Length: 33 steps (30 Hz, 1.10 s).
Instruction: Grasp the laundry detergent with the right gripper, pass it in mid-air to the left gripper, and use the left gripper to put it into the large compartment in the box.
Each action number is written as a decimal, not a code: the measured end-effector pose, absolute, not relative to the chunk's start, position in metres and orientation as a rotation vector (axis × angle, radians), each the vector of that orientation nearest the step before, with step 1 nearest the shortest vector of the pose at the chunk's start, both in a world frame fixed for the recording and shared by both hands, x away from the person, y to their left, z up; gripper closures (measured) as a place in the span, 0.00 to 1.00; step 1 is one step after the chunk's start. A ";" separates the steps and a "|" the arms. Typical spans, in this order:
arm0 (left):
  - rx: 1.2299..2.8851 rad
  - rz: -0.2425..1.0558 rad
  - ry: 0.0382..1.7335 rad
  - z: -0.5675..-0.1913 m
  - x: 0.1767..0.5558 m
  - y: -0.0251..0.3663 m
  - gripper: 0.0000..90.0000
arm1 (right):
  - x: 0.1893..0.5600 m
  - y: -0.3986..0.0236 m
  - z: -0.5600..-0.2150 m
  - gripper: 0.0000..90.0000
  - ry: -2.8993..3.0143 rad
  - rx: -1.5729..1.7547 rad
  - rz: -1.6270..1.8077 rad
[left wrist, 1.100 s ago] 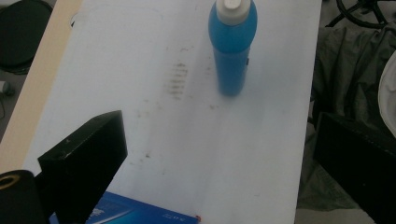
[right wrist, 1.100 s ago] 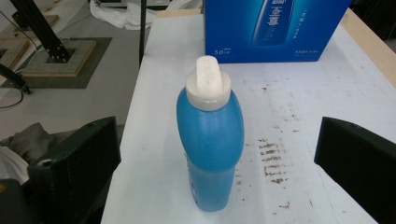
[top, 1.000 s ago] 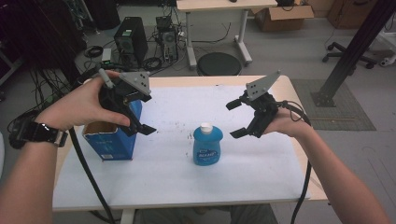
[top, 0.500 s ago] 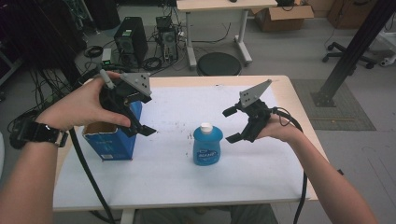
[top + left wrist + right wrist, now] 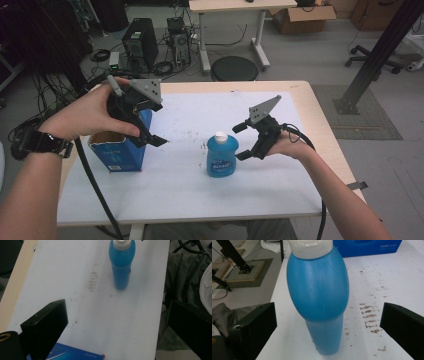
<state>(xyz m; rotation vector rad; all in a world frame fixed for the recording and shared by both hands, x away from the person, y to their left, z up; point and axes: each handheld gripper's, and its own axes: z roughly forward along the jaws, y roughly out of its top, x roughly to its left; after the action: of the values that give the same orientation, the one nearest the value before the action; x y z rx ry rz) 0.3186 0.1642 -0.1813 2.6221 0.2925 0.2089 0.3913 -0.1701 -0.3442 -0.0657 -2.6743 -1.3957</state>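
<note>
A blue bottle point(image 5: 221, 159) with a white cap stands upright on the white table point(image 5: 190, 192), near its middle. My right gripper point(image 5: 241, 142) is open just right of the bottle. In the right gripper view the bottle point(image 5: 319, 295) sits between the two jaws without touching them. An open blue carton point(image 5: 119, 150) stands at the table's left. My left gripper point(image 5: 153, 126) hovers open above the carton's right edge, holding nothing. In the left gripper view the bottle point(image 5: 121, 262) is far ahead and the carton's point(image 5: 72, 355) top edge lies below the jaws.
Brown scuff marks point(image 5: 92, 281) dot the table between carton and bottle. Beyond the far edge stand a round black stool point(image 5: 234, 69), computer towers point(image 5: 141, 44) with cables and another desk. A black post with its base point(image 5: 367, 65) rises at the right.
My right gripper has moved left and slightly down to the bottle, so its open jaws now flank it. The left gripper, carton and bottle have stayed put.
</note>
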 end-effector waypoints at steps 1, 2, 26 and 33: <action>2.622 0.209 0.293 -0.181 0.319 0.164 0.05 | 0.391 -0.168 -0.346 0.01 -2.676 -0.067 -1.400; 2.622 0.208 0.292 -0.181 0.318 0.164 0.05 | 0.391 -0.168 -0.346 0.01 -2.676 -0.067 -1.400; 2.608 0.201 0.293 -0.186 0.316 0.169 0.05 | 0.386 -0.139 -0.383 0.04 -2.616 -0.092 -1.446; 2.607 0.198 0.299 -0.187 0.316 0.171 0.05 | 0.386 -0.138 -0.390 0.11 -2.595 -0.108 -1.482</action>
<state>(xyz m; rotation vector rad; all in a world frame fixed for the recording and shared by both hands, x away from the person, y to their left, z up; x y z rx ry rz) 0.3162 0.1705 -0.1873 2.6072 0.2987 0.1984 0.3862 -0.1378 -0.3900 -0.1077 -2.5949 -1.4816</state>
